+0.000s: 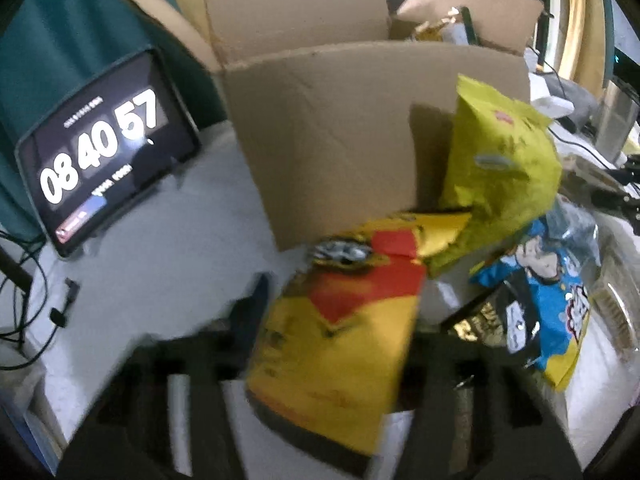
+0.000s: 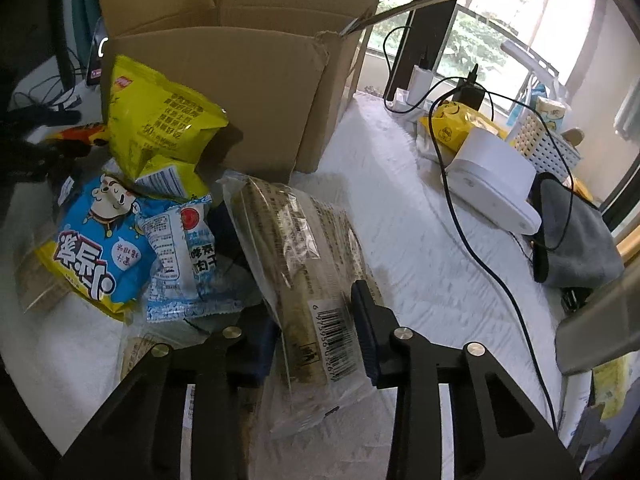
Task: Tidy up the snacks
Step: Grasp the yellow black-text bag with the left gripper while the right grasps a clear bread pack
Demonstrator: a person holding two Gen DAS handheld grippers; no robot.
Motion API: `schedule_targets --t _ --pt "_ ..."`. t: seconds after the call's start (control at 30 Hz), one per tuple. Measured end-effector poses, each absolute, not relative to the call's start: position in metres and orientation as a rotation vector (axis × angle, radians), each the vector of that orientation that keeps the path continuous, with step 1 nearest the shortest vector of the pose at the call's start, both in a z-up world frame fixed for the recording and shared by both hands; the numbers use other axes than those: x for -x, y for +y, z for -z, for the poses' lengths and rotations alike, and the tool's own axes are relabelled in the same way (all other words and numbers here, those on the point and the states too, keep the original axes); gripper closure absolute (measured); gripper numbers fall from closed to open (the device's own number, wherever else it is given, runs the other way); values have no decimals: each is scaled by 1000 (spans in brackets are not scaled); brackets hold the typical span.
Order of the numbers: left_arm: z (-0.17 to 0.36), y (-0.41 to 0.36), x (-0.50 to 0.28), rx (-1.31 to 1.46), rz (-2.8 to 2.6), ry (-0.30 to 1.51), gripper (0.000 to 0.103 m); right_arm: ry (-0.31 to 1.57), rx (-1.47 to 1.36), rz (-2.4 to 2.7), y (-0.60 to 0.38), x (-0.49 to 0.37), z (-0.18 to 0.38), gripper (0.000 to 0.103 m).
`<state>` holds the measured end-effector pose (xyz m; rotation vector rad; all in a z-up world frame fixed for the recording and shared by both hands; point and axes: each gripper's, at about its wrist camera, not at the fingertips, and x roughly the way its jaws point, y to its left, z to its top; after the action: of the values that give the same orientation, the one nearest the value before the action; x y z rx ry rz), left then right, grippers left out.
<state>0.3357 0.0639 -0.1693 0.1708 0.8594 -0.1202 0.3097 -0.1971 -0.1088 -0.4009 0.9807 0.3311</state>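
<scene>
My left gripper (image 1: 332, 344) is shut on a yellow and red snack bag (image 1: 340, 340), held just in front of the open cardboard box (image 1: 320, 132). My right gripper (image 2: 316, 340) is shut on a clear pack of brown biscuits (image 2: 304, 260) that lies on the white table cover. A lime-yellow bag (image 2: 156, 120) leans against the box; it also shows in the left wrist view (image 1: 500, 160). A blue cartoon bag (image 2: 100, 248) and a pale blue pack (image 2: 184, 256) lie beside it. The blue bag shows in the left wrist view (image 1: 548, 300).
A tablet (image 1: 104, 152) showing a clock stands left of the box. A second box (image 1: 472, 16) with snacks is behind. On the right are a white device (image 2: 492, 176), black cables (image 2: 480, 248), a grey cloth (image 2: 576, 236), a white basket (image 2: 540, 140) and a yellow pack (image 2: 460, 124).
</scene>
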Motion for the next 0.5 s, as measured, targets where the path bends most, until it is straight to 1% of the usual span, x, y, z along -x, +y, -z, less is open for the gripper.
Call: schedule_targets --t 0.03,0.13,0.27,0.3,0.33,0.5 --pt "170 63 -335 -175 131 857 74 976 403 -333 -198 -308 108 68" --pt "168 64 -327 -155 137 836 85 961 399 -337 -202 -299 103 72" --pt "157 68 -310 -102 159 812 90 936 385 -322 -207 -289 93 75" --pt "151 71 -304 -79 166 800 94 934 370 -326 -210 -287 88 75" --pt "147 73 -299 -64 172 794 95 928 351 -332 -212 -285 84 75" --pt "126 82 -270 39 188 742 98 893 303 -356 -211 -275 63 77"
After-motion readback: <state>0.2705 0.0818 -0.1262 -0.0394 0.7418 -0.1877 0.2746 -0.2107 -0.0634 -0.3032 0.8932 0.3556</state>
